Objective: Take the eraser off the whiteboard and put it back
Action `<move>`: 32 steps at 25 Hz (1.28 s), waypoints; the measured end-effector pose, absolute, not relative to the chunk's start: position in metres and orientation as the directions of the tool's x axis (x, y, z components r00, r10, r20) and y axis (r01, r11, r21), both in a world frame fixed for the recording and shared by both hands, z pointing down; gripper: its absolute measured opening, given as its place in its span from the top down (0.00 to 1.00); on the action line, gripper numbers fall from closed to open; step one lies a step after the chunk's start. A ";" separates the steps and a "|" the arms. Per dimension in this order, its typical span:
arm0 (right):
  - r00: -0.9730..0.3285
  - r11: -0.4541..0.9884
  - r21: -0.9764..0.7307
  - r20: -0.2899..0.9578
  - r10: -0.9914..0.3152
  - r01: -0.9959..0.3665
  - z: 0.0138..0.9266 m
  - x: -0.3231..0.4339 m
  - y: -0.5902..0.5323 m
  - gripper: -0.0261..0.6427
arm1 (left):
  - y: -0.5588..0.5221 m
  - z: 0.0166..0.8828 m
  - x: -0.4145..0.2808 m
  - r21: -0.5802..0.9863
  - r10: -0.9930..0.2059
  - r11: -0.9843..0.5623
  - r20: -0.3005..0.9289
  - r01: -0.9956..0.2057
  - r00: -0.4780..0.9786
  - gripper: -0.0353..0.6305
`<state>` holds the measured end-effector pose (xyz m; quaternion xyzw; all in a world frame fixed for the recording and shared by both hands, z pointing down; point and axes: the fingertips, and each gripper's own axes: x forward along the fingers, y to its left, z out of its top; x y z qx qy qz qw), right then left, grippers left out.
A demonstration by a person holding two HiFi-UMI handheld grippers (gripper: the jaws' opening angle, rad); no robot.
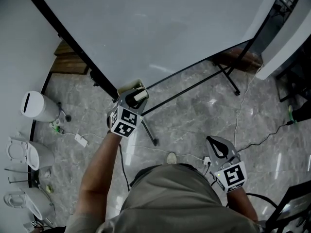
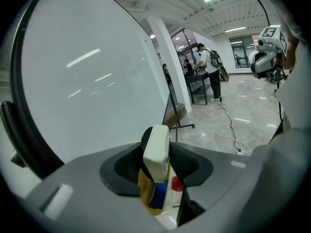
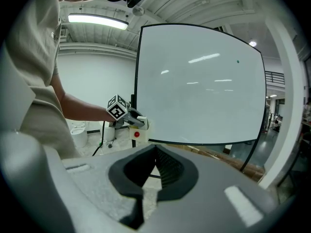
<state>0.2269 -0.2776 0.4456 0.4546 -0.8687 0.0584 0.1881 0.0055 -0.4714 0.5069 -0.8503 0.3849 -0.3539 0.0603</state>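
**Cream-bodied eraser clamped at whiteboard's lower corner**

Cream and white in colour, the eraser [image 2: 156, 150] stands upright between the 2 jaws of the left gripper [image 1: 133, 93]. Yellow, blue and red patches show on its lower part. The jaws bear on both of its flanks, so the left gripper is grasping the eraser.

The eraser sits at the lower corner of the whiteboard [image 1: 155, 28], beside the black frame. The right gripper view shows it at that corner with 1 red spot facing outward. Whether the eraser touches the board surface cannot be told from any view.

The marker cube [image 1: 123, 122] on the left gripper lies just behind the jaws, and the person's bare forearm [image 1: 99, 164] runs back from it.

The right gripper [image 3: 154, 171] is held low and well apart from the board, to the person's right. Its jaws are clenched together with nothing between them.

The board surface is blank apart from light reflections. Its black stand [image 1: 228, 76] rests on a grey marbled floor [image 1: 194, 115]. White cables [image 1: 240, 125] trail across that floor. A white bin [image 1: 39, 107] stands near the wall at the left of the head view. In the left gripper view, a person [image 2: 209, 72] stands at a far table.
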 end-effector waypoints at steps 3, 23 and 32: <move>-0.524 0.587 0.073 0.371 -0.766 -0.806 0.443 0.219 -0.276 0.96 | -0.466 0.490 -0.003 -0.375 -0.727 -0.669 0.512 -0.642 0.458 0.68; -0.638 0.708 0.082 0.370 -0.675 -0.702 0.436 0.081 -0.244 0.96 | -0.338 0.348 -0.110 -0.316 -0.835 -0.550 0.211 -0.773 0.508 0.68; -0.698 0.772 0.123 0.356 -0.621 -0.624 0.415 -0.010 -0.215 0.96 | -0.252 0.328 -0.206 -0.259 -0.878 -0.478 0.174 -0.839 0.446 0.68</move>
